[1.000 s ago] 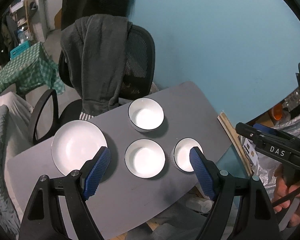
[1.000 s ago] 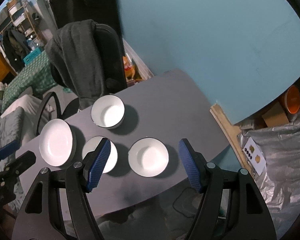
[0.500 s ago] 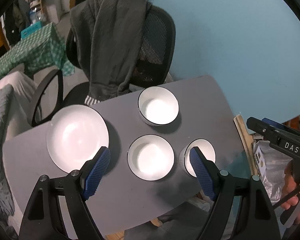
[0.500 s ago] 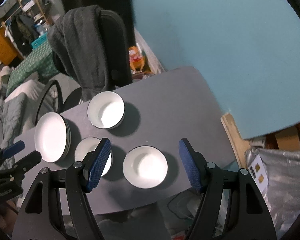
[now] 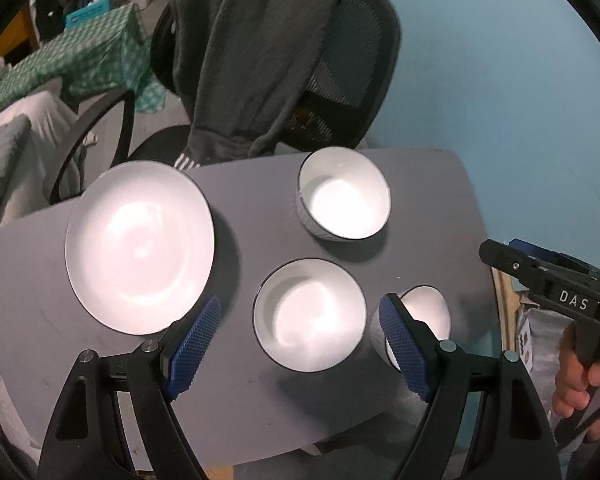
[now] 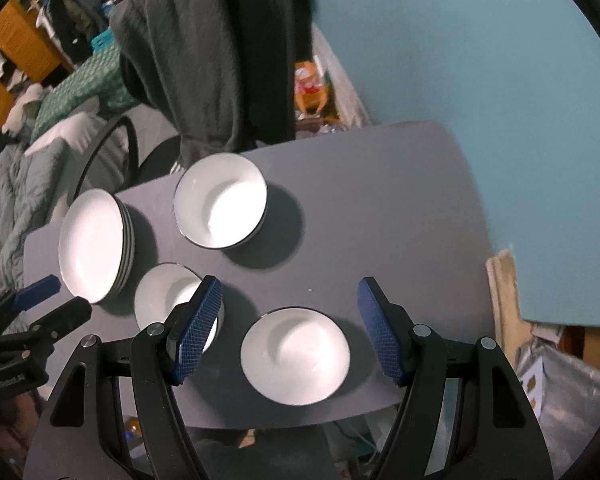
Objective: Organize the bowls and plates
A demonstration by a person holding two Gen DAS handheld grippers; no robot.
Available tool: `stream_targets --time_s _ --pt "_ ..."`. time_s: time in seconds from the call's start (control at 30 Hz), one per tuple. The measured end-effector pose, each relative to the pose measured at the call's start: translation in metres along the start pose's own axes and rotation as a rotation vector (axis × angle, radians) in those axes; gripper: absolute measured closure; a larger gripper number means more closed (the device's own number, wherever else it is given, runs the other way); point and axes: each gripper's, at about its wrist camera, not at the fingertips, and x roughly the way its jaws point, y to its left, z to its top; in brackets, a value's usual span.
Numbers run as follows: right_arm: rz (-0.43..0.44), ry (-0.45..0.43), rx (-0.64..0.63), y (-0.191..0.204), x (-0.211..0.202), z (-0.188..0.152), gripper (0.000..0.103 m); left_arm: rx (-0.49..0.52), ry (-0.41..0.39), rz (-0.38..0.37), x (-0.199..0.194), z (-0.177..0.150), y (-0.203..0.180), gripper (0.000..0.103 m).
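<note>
A stack of white plates [image 5: 139, 246] [image 6: 92, 246] sits at the left of the grey table [image 5: 260, 400]. A deep white bowl [image 5: 344, 199] [image 6: 220, 201] stands at the back. A shallow bowl [image 5: 310, 314] [image 6: 172, 300] sits in the middle and another [image 5: 420, 316] [image 6: 295, 356] at the front right. My left gripper [image 5: 300, 344] is open and empty above the middle bowl. My right gripper [image 6: 290, 328] is open and empty above the front right bowl.
A black office chair [image 5: 340, 80] with a dark grey garment [image 5: 252, 60] over it stands behind the table. A blue wall [image 6: 460, 60] is at the back right. A green checked cloth [image 5: 68, 60] lies at the far left. Boxes and foil [image 6: 560, 380] sit at the right.
Both grippers have come down and closer to the table; the dishes look larger. The dishes have not moved and both grippers stay open.
</note>
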Motion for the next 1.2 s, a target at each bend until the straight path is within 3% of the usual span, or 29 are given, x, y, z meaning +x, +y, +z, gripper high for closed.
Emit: stream_targets --time_s 0.43,0.8,1.13,1.2 --pt "0.014 0.084 -0.124 0.022 0.053 -0.003 0.033 0.012 0.014 0.047 0.033 -0.009 0.012 0.02" --pt "0.063 0.147 -0.207 0.041 0.093 -0.013 0.033 0.022 0.087 0.085 0.074 -0.022 0.018 0.02" --pt "0.109 0.195 -0.238 0.051 0.12 -0.012 0.033 -0.027 0.143 0.095 0.094 -0.027 0.025 0.02" --pt "0.115 0.2 -0.242 0.052 0.124 -0.012 0.033 -0.034 0.144 0.096 0.095 -0.028 0.026 0.024"
